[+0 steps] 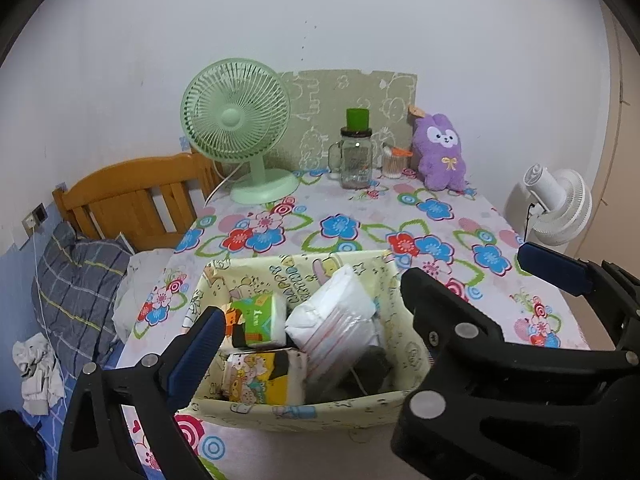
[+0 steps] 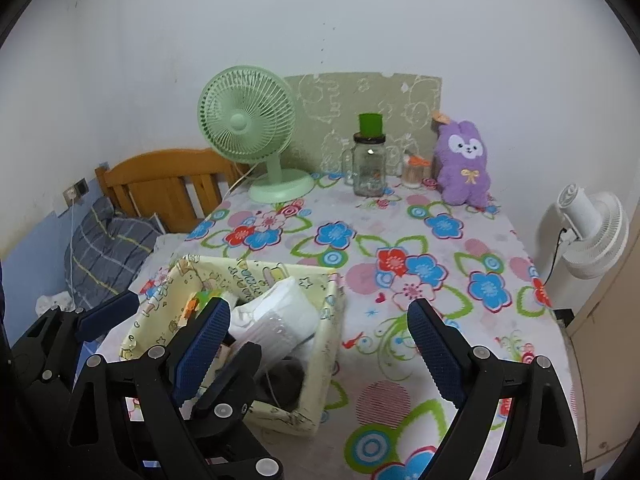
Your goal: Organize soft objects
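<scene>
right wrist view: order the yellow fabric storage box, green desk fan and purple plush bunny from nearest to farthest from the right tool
1. Yellow fabric storage box, just left of the right tool.
2. Green desk fan, far left.
3. Purple plush bunny, far right by the wall; close to the fan's depth.

One cloth bin (image 1: 304,406) near, two grippers (image 1: 316,316) (image 2: 320,332) over it, two fans, green (image 1: 236,120) far left, white (image 1: 560,208) right, one jar (image 1: 356,156), one purple plush (image 1: 440,152) far right, one pillow (image 1: 76,292) left.

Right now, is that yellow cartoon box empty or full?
Nearly full: the fabric storage box holds a white tissue pack, a green-wrapped roll and a cartoon-printed packet.
</scene>
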### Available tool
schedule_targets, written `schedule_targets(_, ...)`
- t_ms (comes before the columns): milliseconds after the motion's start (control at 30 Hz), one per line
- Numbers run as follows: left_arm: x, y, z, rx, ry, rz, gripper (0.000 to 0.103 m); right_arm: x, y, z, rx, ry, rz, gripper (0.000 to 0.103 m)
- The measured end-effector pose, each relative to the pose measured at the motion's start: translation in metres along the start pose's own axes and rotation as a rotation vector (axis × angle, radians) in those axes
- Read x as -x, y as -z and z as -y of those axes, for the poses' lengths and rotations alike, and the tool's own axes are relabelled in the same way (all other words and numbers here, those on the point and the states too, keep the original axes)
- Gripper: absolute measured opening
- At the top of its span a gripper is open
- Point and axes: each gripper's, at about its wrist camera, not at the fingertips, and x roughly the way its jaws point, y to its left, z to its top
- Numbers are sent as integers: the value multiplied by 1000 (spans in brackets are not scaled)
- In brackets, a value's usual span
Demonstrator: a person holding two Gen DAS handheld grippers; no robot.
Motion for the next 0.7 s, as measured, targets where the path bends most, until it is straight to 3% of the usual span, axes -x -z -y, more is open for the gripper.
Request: schedule_targets(700,61,-11,55,-44,39,120,103,90,2,60,-48,103,148,92)
